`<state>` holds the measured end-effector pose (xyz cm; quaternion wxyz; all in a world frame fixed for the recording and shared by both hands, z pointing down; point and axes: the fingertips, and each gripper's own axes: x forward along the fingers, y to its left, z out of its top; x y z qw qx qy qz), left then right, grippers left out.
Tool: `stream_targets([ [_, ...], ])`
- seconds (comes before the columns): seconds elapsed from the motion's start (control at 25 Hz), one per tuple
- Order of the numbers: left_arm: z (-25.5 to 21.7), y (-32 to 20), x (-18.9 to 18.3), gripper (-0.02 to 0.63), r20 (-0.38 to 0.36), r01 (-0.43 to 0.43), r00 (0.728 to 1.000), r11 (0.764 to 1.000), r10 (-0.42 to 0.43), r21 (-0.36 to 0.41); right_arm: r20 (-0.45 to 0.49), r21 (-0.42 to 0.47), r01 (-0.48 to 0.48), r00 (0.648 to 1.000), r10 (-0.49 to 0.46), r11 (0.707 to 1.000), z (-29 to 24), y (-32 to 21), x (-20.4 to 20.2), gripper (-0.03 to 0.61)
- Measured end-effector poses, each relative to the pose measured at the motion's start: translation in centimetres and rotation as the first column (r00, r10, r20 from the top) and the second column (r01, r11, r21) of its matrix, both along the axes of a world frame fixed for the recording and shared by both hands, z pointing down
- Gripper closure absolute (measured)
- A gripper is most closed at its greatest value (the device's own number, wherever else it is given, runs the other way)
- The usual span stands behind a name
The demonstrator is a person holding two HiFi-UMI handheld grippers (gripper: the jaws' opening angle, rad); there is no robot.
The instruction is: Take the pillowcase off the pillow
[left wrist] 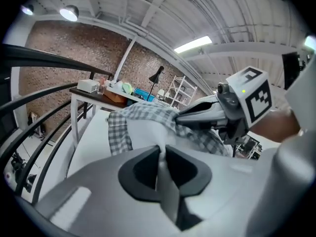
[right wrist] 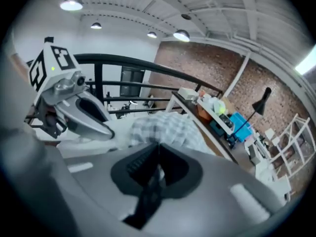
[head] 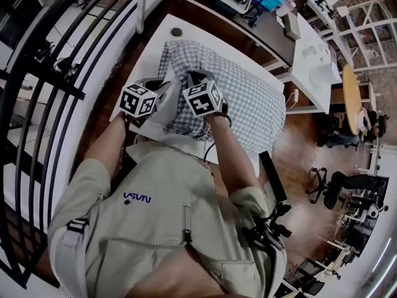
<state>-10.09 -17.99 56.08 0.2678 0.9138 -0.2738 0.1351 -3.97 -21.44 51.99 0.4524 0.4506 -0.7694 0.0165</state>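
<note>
The checked pillowcase [head: 248, 98] lay on the white worktop [head: 149, 54], its long axis running away from the person toward the upper right of the head view. Both grippers were at its near, open end, just beside each other. The left gripper [left wrist: 160, 149] had its fingers [left wrist: 140, 169] pressed together on a fold of the white pillow [left wrist: 145, 132], which stuck out of the case there. The right gripper [right wrist: 158, 152] had its fingers closed too, apparently on the edge of the checked cloth, though its own view showed only a thin sliver between them. The rest of the pillow lay beyond the fingers, hidden inside the case, so I judge the two must be pulled apart along that axis.
</note>
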Motion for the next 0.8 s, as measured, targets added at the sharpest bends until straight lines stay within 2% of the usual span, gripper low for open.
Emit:
stream_targets([
  [0.08,-0.4,0.2,-0.9,0.581,-0.01,0.003,1.0,1.0,-0.002,0.019,-0.011,0.082,-0.068,0.998,0.069,0.994,-2.3,-1.8,1.9,0.569],
  [0.16,-0.1,0.8,-2.1,0.581,-0.033,0.011,0.999,1.0,-0.01,0.016,-0.022,0.127,-0.161,0.986,0.165,0.979,-3.7,-3.5,5.6,0.569],
  [0.28,0.8,2.4,-4.0,0.581,-0.086,0.044,0.995,0.999,-0.045,-0.016,-0.051,0.119,-0.293,0.952,0.301,0.949,-3.4,-4.1,12.6,0.569],
  [0.36,1.5,3.2,-4.5,0.581,-0.101,0.057,0.993,0.998,-0.06,-0.032,-0.056,0.077,-0.341,0.937,0.346,0.937,-1.8,-3.4,15.8,0.569],
  [0.44,2.2,3.6,-4.1,0.58,-0.095,0.056,0.994,0.998,-0.06,-0.042,-0.078,0.028,-0.338,0.938,0.339,0.941,0.7,-2.2,16.5,0.569],
  [0.52,2.7,3.5,-3.6,0.567,-0.079,0.05,0.995,0.998,-0.053,-0.042,-0.126,0.015,-0.303,0.945,0.302,0.953,2.5,-1.5,15.9,0.571],
  [0.6,2.4,3.3,-3.4,0.517,-0.058,0.04,0.997,0.999,-0.041,-0.022,-0.148,0.026,-0.273,0.95,0.274,0.962,2.9,-1.3,15.3,0.569],
  [0.72,0.1,2.4,-3.5,0.444,-0.025,0.046,0.999,0.998,-0.045,0.047,-0.098,0.032,-0.262,0.96,0.264,0.965,2.1,-1.2,15.4,0.568],
  [0.8,-2.1,0.8,-3.9,0.439,-0.053,0.112,0.993,0.988,-0.106,0.107,-0.049,0.036,-0.265,0.963,0.267,0.963,1.3,-1.1,15.4,0.566],
])
